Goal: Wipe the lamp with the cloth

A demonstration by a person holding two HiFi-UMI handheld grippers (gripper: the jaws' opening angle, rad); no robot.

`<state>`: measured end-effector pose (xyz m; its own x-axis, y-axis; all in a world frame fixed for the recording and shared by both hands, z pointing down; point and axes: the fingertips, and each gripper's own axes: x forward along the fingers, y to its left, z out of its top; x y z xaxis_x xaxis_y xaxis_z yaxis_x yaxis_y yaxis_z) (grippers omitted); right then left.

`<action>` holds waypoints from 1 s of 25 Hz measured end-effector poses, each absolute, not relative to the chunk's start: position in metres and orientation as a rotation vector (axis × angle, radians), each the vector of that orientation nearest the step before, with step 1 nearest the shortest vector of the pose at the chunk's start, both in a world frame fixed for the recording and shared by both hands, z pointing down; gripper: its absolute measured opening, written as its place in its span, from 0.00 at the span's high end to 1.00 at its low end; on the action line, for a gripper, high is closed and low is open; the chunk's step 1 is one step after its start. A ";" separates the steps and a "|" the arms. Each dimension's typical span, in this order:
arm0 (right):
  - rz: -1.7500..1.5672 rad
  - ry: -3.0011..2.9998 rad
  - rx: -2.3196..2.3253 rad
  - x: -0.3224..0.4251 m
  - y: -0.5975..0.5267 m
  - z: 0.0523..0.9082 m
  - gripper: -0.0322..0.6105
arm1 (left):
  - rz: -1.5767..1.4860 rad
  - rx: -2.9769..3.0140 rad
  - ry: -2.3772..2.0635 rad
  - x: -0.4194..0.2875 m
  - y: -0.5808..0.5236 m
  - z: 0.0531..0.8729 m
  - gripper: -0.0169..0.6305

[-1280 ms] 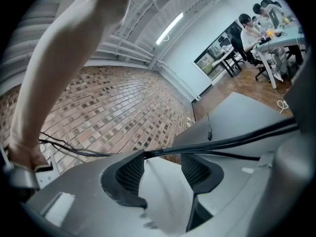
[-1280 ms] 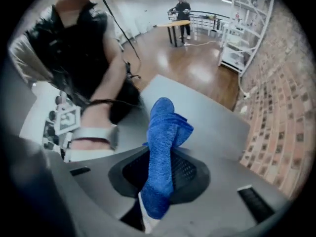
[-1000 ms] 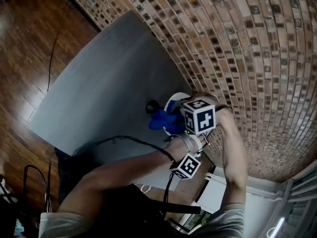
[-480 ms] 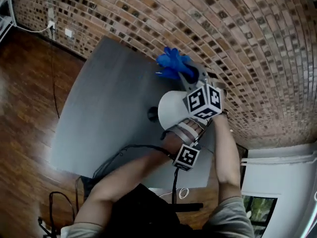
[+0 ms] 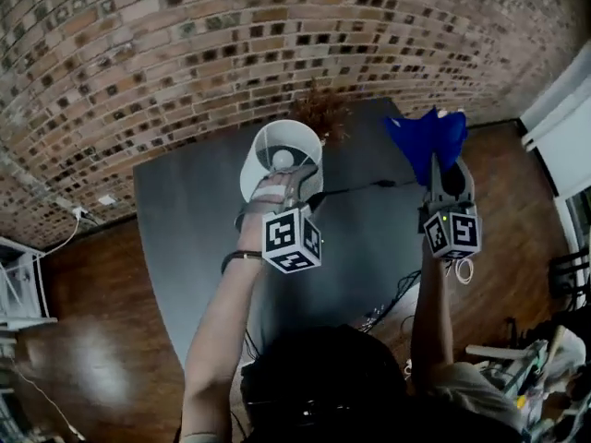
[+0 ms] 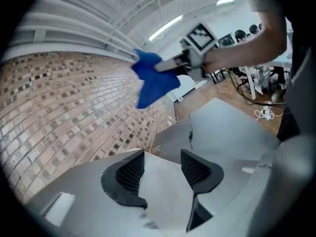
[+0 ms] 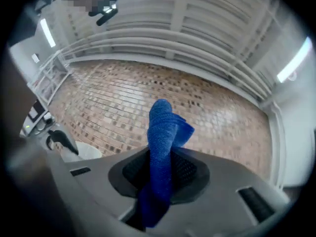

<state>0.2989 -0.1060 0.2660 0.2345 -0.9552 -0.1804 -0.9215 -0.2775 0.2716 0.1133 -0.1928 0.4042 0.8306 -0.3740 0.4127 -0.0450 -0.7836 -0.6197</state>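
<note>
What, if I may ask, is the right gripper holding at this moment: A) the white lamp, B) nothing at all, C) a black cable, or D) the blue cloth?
D: the right gripper is shut on the blue cloth, which sticks up from between its pads, apart from the lamp.

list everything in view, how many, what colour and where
lamp: one, white shade, bulb showing inside, at the table's far side
cloth: one, blue, held up to the right of the lamp
table: one, grey, against the wall
dried plant: one, brown, behind the lamp by the wall
cable: one, black, across the table right of the lamp
brick wall: one, brown, behind the table
floor: one, dark wood, around the table
left gripper: one, grey, jaws on the lamp's shade
right gripper: one, grey, jaws shut on the cloth
</note>
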 end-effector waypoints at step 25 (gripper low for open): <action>0.841 -2.433 1.913 0.186 -0.040 0.603 0.81 | -1.737 -2.093 0.079 0.074 -0.235 0.435 0.54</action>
